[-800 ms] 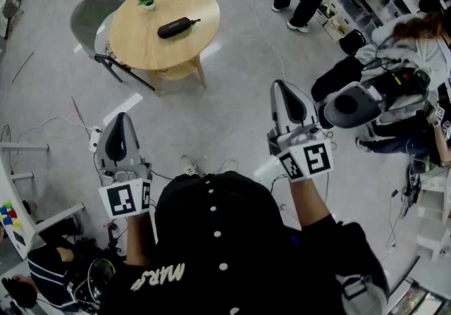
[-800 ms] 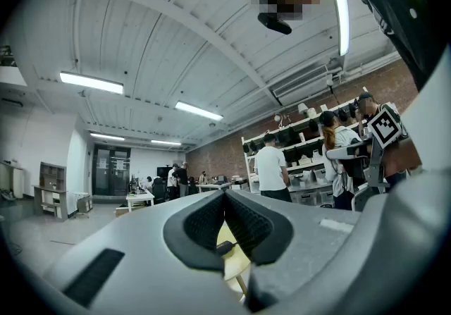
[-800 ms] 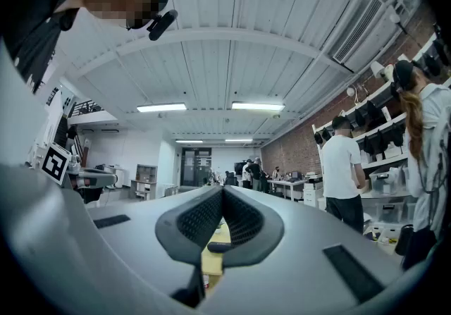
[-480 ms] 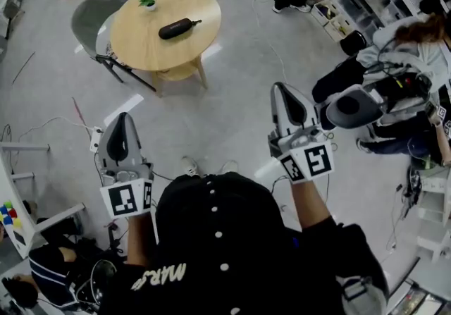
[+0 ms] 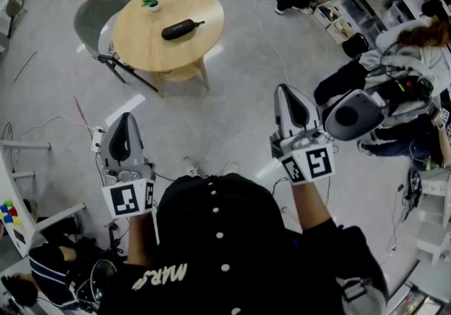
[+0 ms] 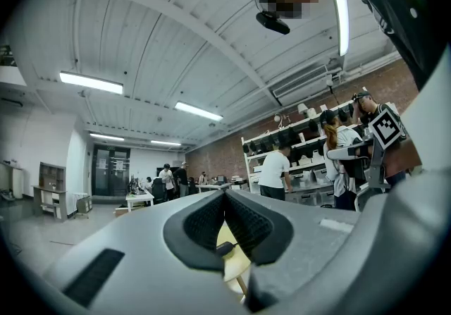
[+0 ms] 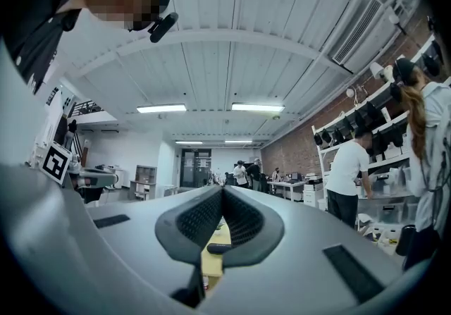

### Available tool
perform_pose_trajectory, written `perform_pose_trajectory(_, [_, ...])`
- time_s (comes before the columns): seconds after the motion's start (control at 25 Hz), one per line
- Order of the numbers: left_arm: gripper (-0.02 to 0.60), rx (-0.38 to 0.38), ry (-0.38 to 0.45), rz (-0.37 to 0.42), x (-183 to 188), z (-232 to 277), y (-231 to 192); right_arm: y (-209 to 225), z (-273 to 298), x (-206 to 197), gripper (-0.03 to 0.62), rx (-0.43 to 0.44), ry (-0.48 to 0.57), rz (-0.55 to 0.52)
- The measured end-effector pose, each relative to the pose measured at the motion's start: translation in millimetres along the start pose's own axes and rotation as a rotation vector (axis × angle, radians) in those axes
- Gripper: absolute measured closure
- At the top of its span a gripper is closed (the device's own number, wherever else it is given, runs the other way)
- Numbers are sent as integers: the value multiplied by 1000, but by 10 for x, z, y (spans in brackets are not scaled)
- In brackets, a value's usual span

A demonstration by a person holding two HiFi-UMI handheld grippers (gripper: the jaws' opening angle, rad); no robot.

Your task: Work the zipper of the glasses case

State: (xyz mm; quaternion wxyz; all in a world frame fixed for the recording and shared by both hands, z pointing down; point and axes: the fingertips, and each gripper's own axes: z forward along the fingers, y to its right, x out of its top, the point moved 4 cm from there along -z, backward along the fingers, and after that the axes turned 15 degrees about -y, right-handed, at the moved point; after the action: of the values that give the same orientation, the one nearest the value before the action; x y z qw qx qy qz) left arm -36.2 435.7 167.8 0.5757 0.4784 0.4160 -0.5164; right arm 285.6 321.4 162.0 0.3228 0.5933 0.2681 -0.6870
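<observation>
Barely any change: left hand-held gripper [image 5: 125, 120] and right hand-held gripper [image 5: 286, 91] still held level, jaws fully closed, empty. Black glasses case [image 5: 178, 29] lies on round bench [image 5: 141, 49], well apart ahead. Task not begun; both 2 must approach first.

open-plan lab/workshop: brick wall [image 7: 292, 155], equipment shelves [image 6: 282, 141], work desks [image 6: 139, 199], strip lights [image 6: 91, 82], cables [image 5: 258, 14] across grey floor [image 5: 232, 102].

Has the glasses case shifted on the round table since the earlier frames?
No. The glasses case keeps its spot on the round table, right of the small plant.
</observation>
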Motion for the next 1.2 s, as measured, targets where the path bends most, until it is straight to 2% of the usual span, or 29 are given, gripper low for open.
perform_pose_trajectory(0.2, [578,3,-2,13,-29,-8,-14,9,-7,6,581,-4,17,7])
perform_pose_trajectory(0.24, [578,3,-2,13,-30,-9,-21,3,-2,11,560,2,21,10])
perform_pose_trajectory(0.36, [578,3,1,7,-23,-4,-42,-17,33,28,422,23,24,24])
perform_pose_trajectory(0.56, [578,4,3,-5,-22,-3,-74,-63,83,32,344,30,18,18])
perform_pose_trajectory(0.8, [578,2,4,-3,-49,13,-122,-88,127,16,338,24,4,11])
perform_pose_trajectory(0.96, [578,11,14,60,-77,-2,-153,-126,144,1,339,21,-1,7])
perform_pose_trajectory(1.08, [575,-19,22,25,-58,32,-177,-169,178,8,339,17,-3,5])
perform_pose_trajectory(1.2, [516,-45,7,17,-99,77,-218,-218,225,16,339,15,-4,4])
